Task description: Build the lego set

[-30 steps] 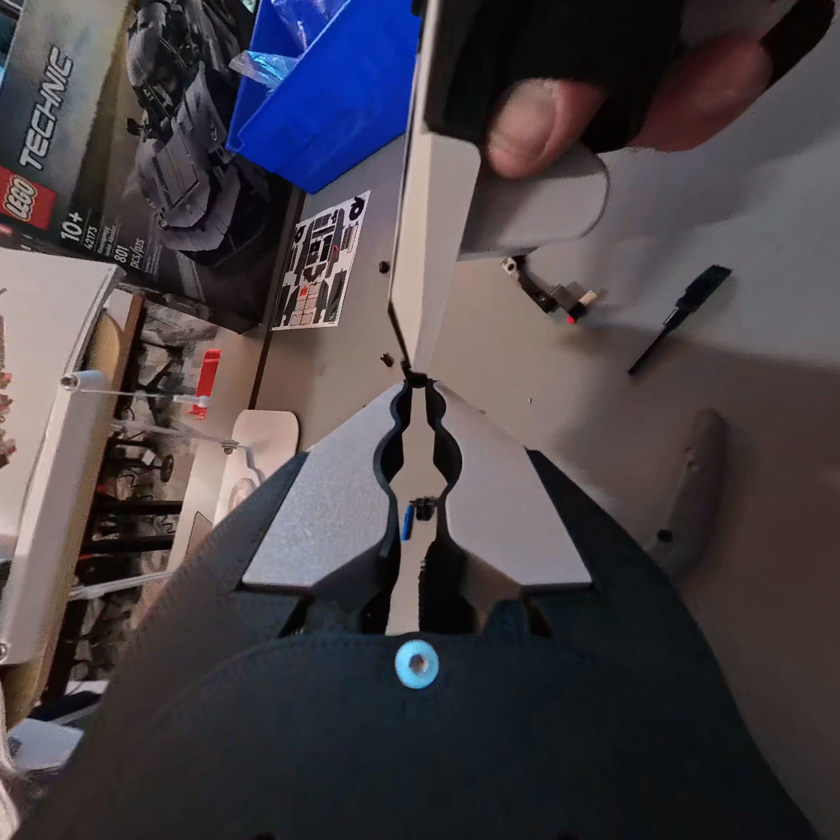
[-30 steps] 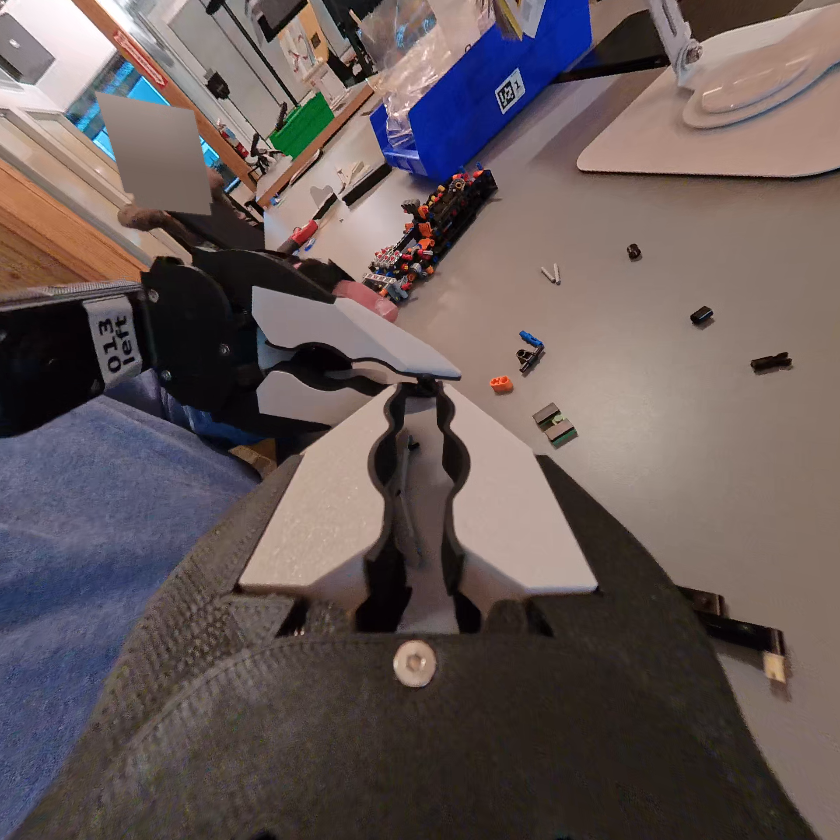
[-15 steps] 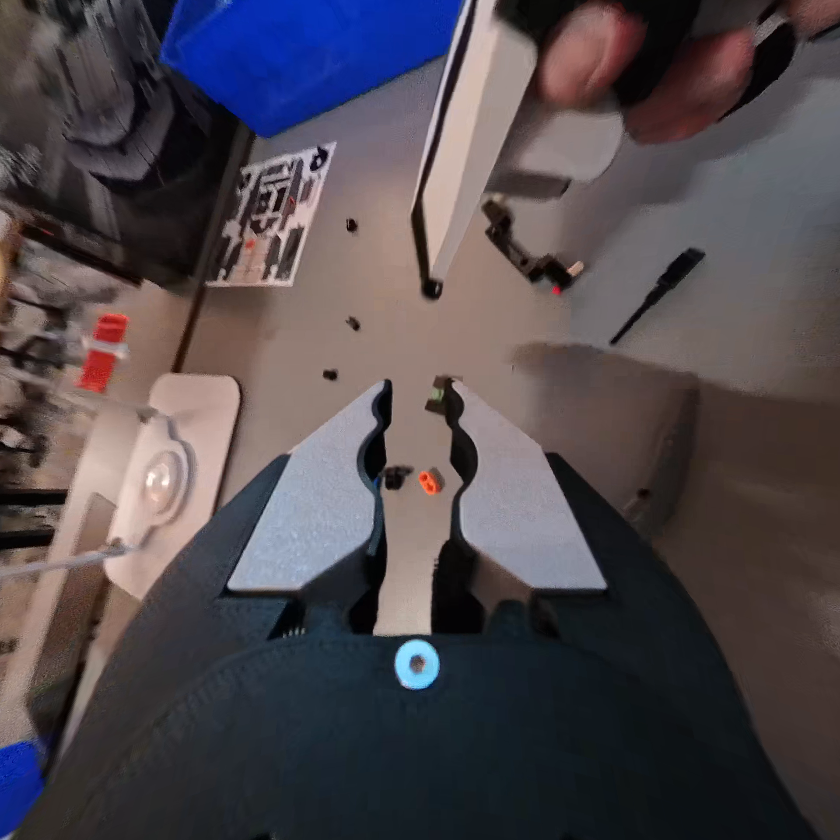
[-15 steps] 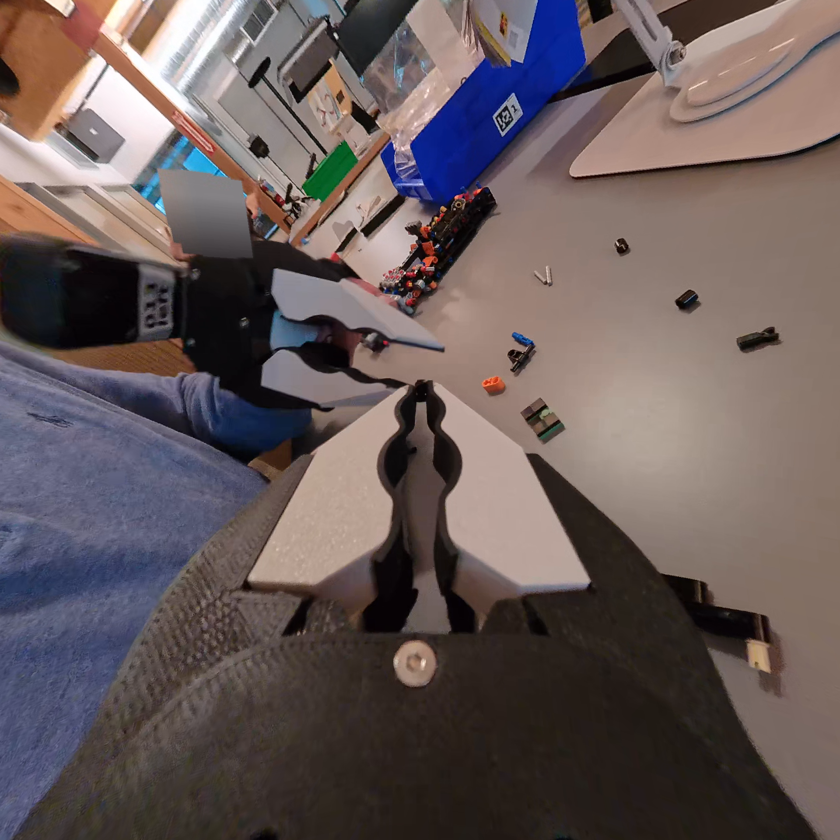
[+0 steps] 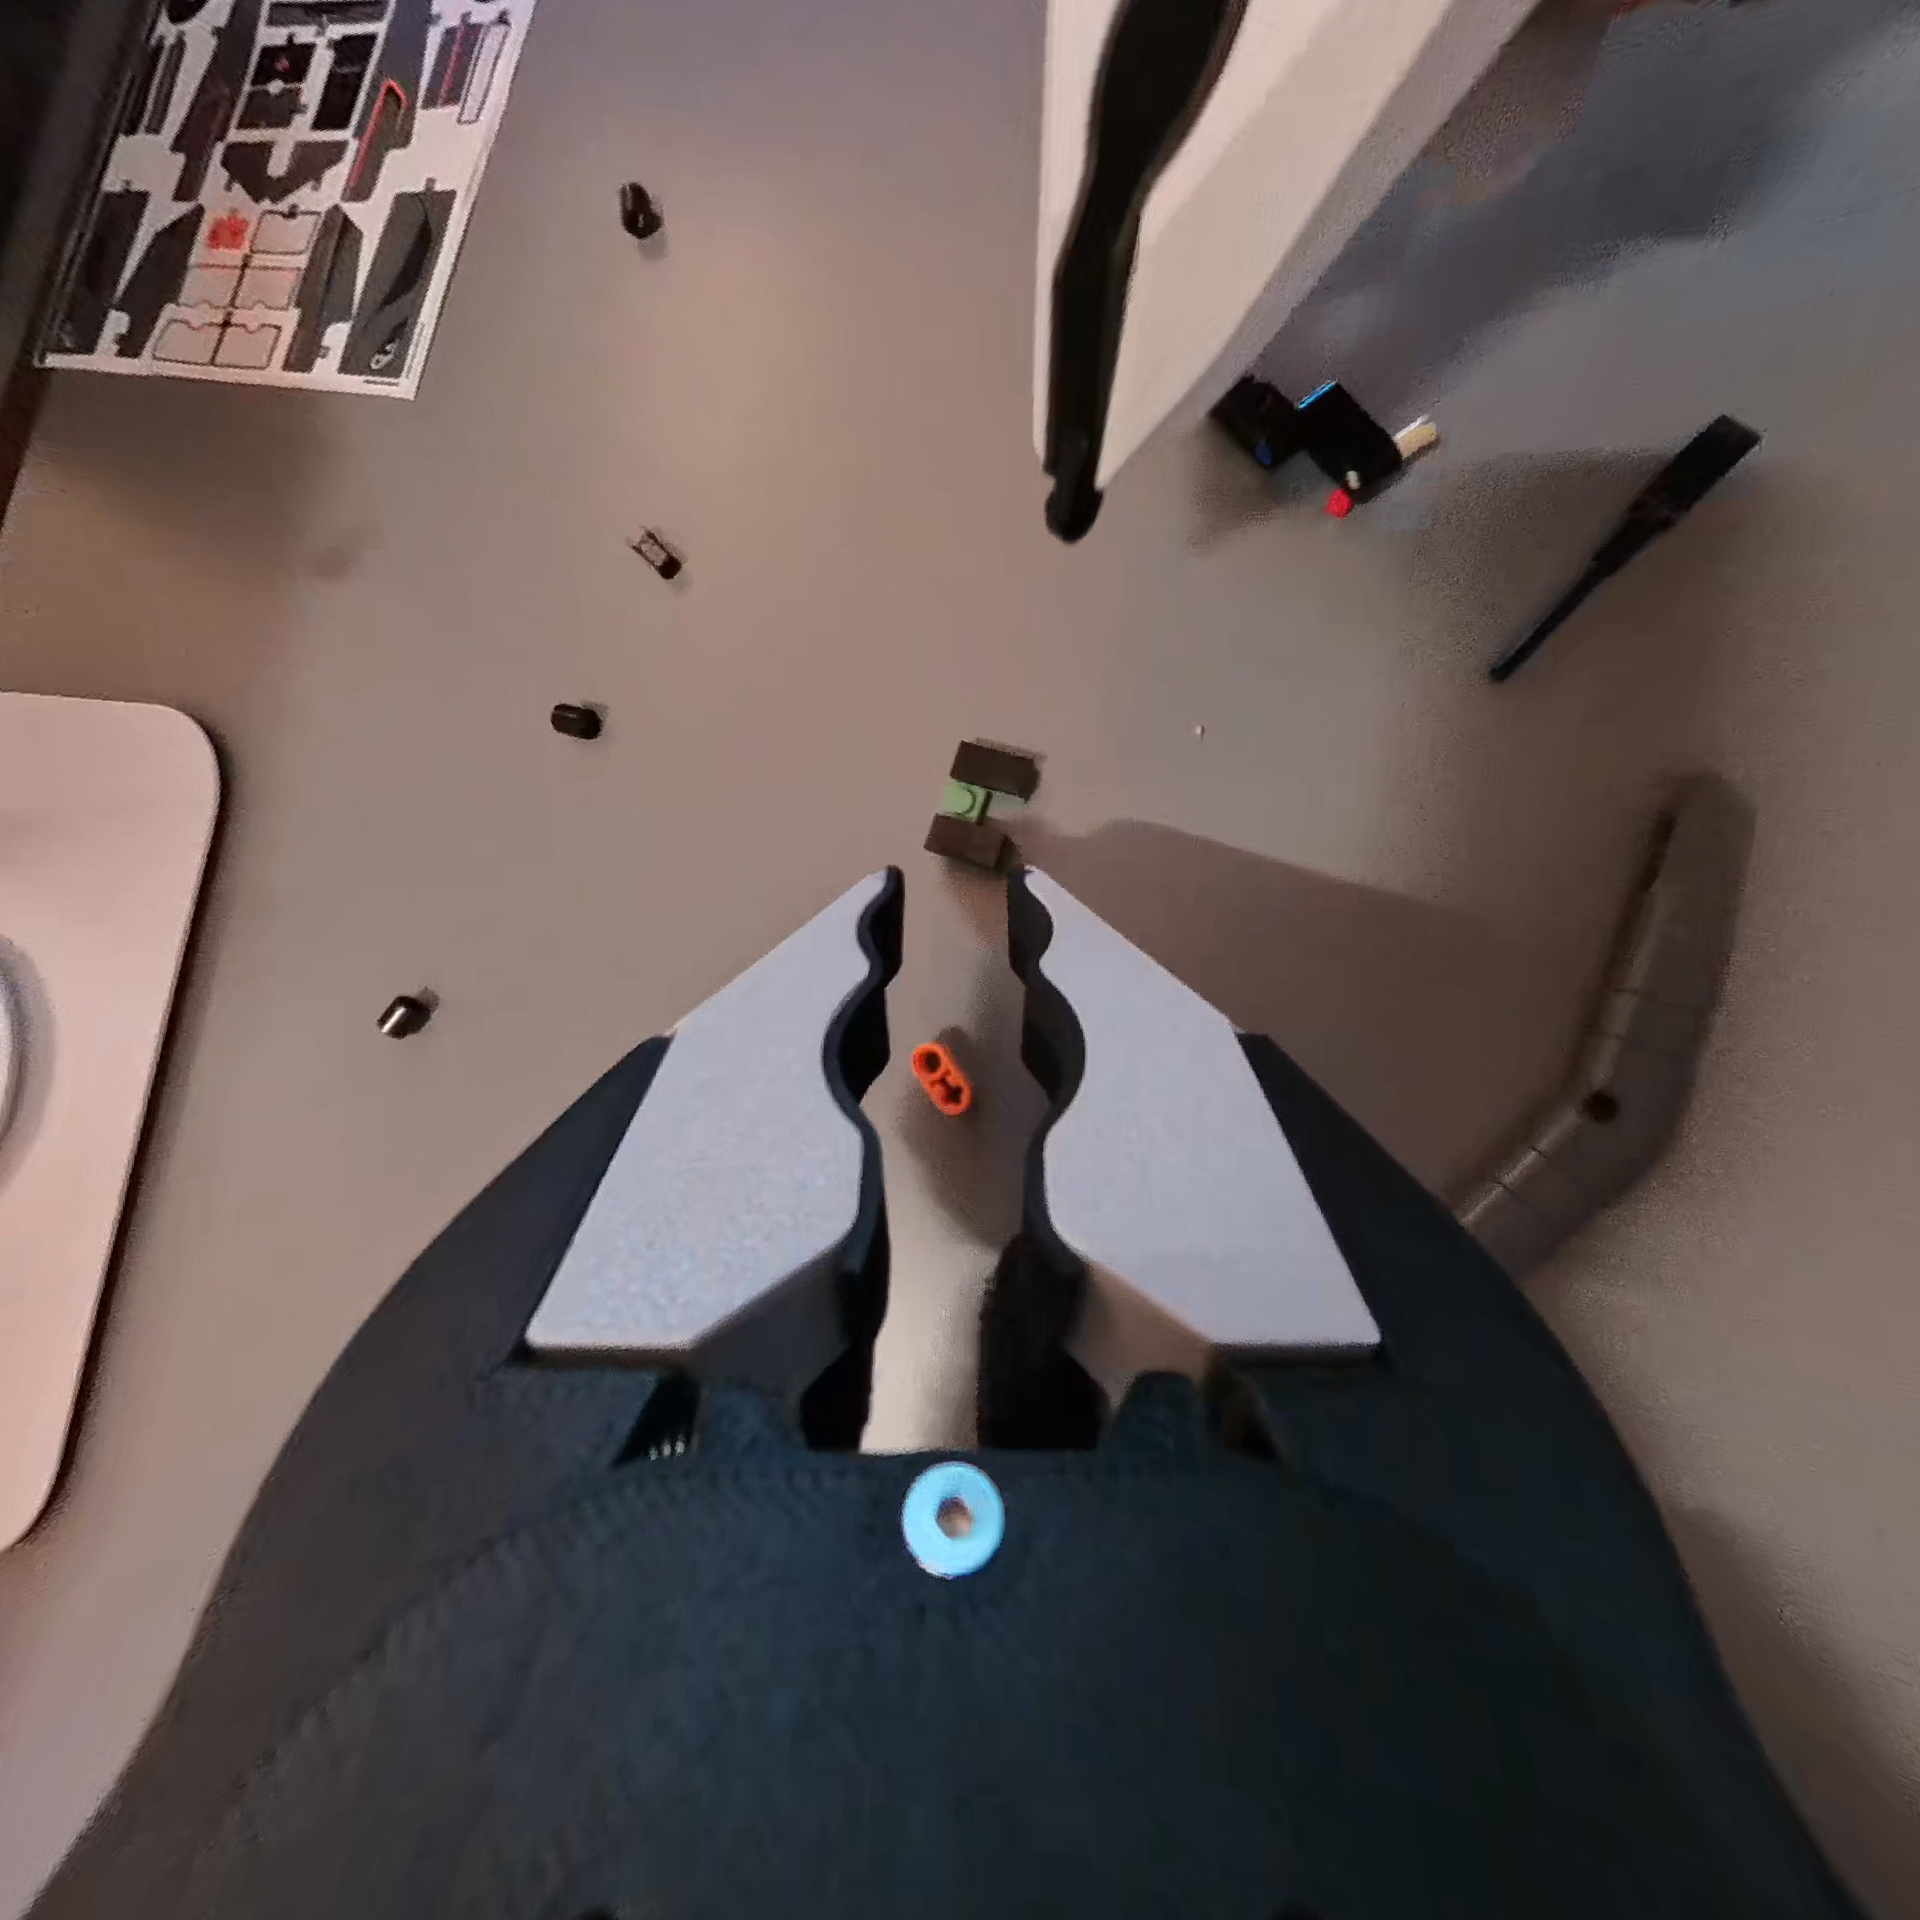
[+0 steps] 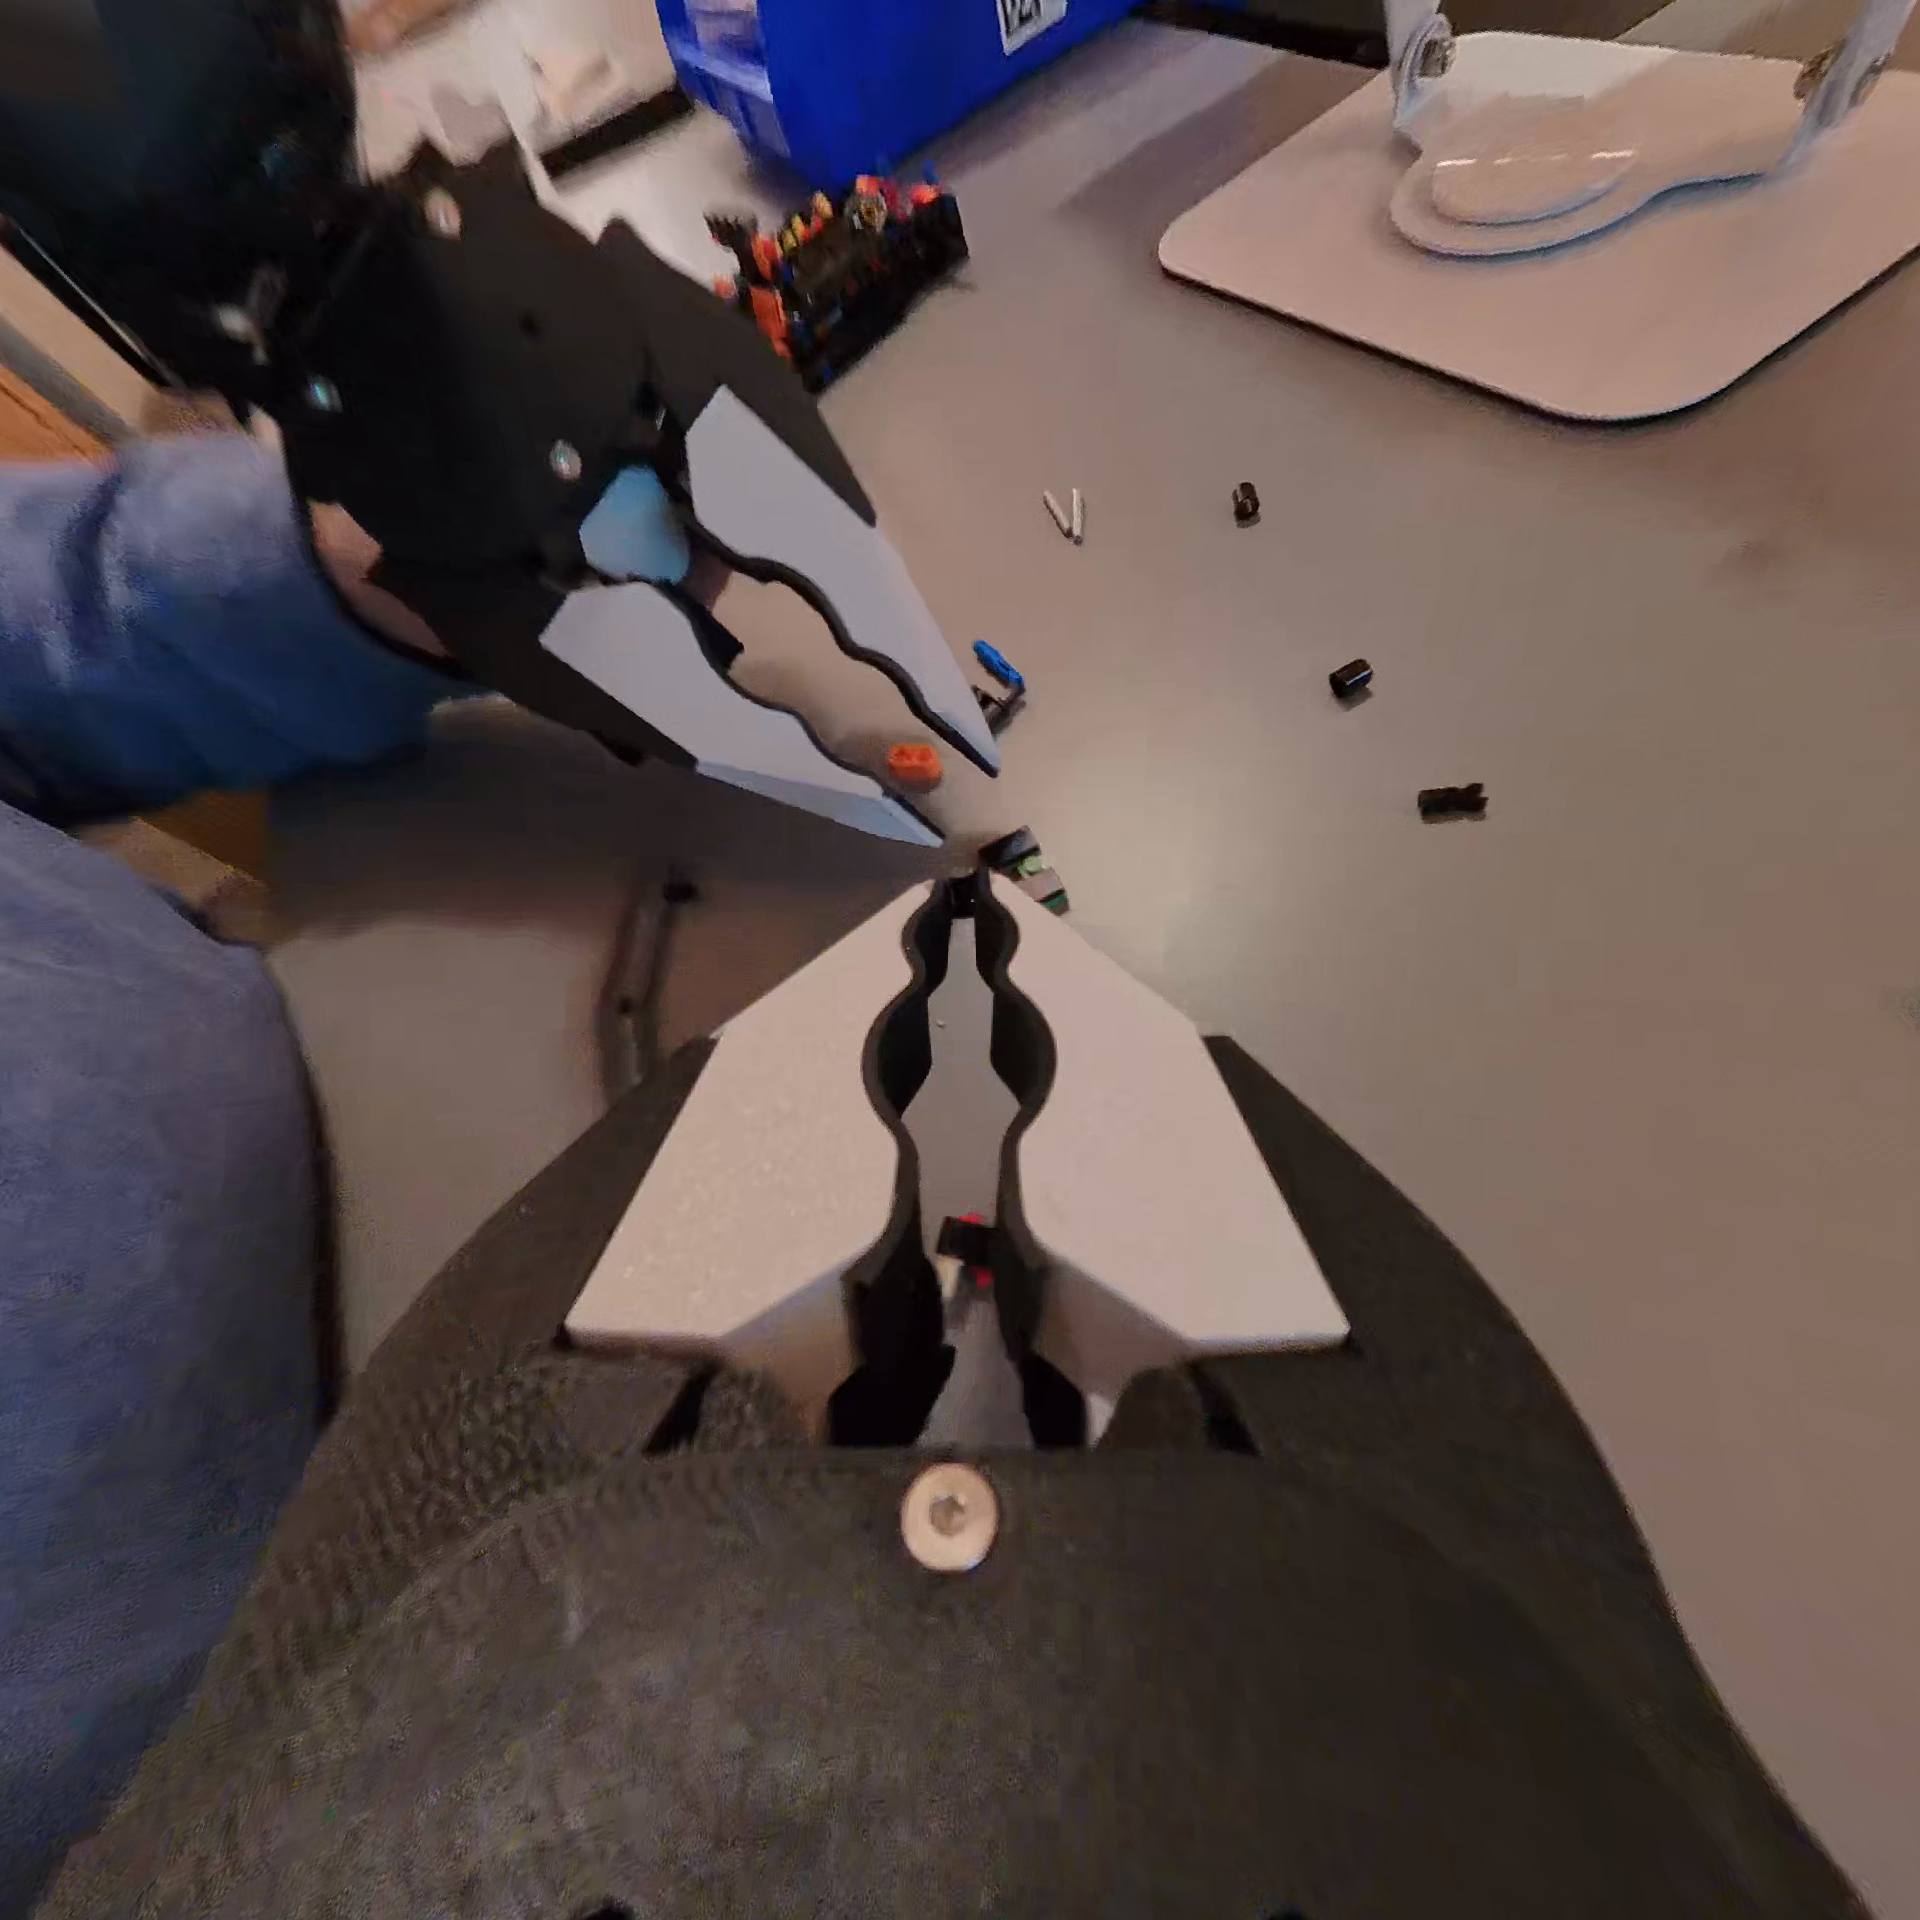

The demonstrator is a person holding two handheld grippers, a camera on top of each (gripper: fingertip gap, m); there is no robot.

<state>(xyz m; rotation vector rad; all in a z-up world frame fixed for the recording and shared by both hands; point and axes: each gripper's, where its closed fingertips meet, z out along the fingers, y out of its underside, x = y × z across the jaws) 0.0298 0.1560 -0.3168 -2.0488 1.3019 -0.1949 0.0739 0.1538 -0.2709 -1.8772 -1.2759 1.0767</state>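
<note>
My left gripper [image 5: 954,878] is open and low over the grey table, its jaws on either side of a small orange connector [image 5: 942,1081]. The right wrist view shows the left gripper [image 6: 964,802] around the same orange connector [image 6: 914,766]. A green-and-black piece [image 5: 977,805] lies just past the left fingertips. My right gripper [image 6: 961,888] is shut on a small black pin at its tips. In the left wrist view the right gripper [image 5: 1070,509] hangs above the table farther off.
Black pins [image 5: 577,719] lie scattered. A sticker sheet [image 5: 270,187], a black sub-assembly with blue and red [image 5: 1309,442], a long black piece [image 5: 1631,540] and a grey curved part [image 5: 1600,1039] lie about. A built Lego strip [image 6: 842,270], blue bin [image 6: 883,73] and white stand base [image 6: 1558,260] stand behind. The small orange connector [image 5: 942,1081] lies some 4 cm from my left tips, 10 cm from my right tips. Seen from the right wrist view [image 6: 906,753] as well.
My left gripper left the right gripper's tips, opened, and came down over the orange connector. My right gripper stayed shut with the black pin and tilted toward the table.
</note>
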